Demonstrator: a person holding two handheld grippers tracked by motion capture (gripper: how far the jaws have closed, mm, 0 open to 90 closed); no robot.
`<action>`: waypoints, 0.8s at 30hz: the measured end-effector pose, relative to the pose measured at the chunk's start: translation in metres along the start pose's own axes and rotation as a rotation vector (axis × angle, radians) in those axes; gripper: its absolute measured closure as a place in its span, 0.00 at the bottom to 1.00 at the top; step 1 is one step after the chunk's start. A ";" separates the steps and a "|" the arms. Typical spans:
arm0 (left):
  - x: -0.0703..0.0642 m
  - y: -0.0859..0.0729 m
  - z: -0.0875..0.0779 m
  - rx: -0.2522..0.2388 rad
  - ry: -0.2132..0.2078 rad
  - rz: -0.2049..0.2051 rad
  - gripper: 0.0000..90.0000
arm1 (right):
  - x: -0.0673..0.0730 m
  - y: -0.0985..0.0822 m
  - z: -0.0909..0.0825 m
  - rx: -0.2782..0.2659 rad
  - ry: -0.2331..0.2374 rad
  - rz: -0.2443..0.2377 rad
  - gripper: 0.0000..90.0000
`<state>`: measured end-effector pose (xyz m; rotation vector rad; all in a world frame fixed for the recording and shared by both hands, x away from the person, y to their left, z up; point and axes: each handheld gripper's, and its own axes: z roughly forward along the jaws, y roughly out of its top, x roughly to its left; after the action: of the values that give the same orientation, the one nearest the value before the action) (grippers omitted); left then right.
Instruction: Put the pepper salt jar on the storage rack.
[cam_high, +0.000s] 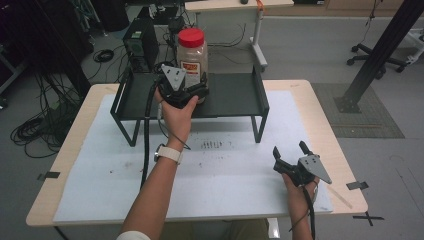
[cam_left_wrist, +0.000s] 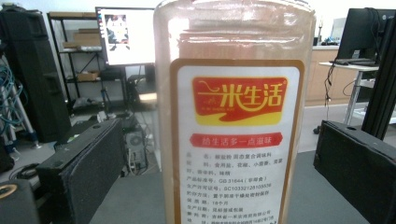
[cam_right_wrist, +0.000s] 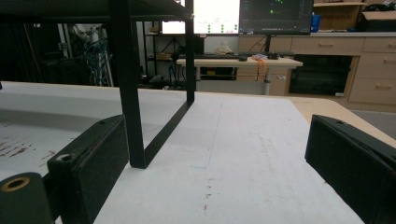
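The jar (cam_left_wrist: 233, 112) label has a red-and-yellow logo reading 米生活, a red banner under it, and fine print with GB 31644 (rest's too blurry).

In the left gripper view the jar (cam_left_wrist: 236, 116) is cut off at top and bottom, its small print unreadable; in the high view the left gripper (cam_high: 192, 92) hides the jar's base.

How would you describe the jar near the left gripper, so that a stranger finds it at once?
On the table stands a black metal shelf. On it, the jar stands upright between the open jaws of the left gripper. Its red lid and its white label with a red and yellow logo mark it.
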<state>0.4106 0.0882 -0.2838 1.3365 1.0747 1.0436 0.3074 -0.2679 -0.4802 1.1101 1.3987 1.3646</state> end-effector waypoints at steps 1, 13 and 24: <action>0.000 0.000 -0.001 -0.002 -0.001 0.001 0.03 | 0.000 0.000 0.000 0.000 0.000 0.000 0.07; 0.006 0.005 -0.019 -0.026 -0.017 -0.003 0.03 | 0.000 0.000 0.000 0.002 -0.003 -0.001 0.07; 0.016 0.007 -0.039 -0.042 -0.021 -0.006 0.03 | 0.000 0.000 0.000 0.002 -0.004 -0.001 0.07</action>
<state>0.3759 0.1117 -0.2748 1.3067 1.0351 1.0400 0.3074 -0.2675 -0.4802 1.1129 1.3971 1.3603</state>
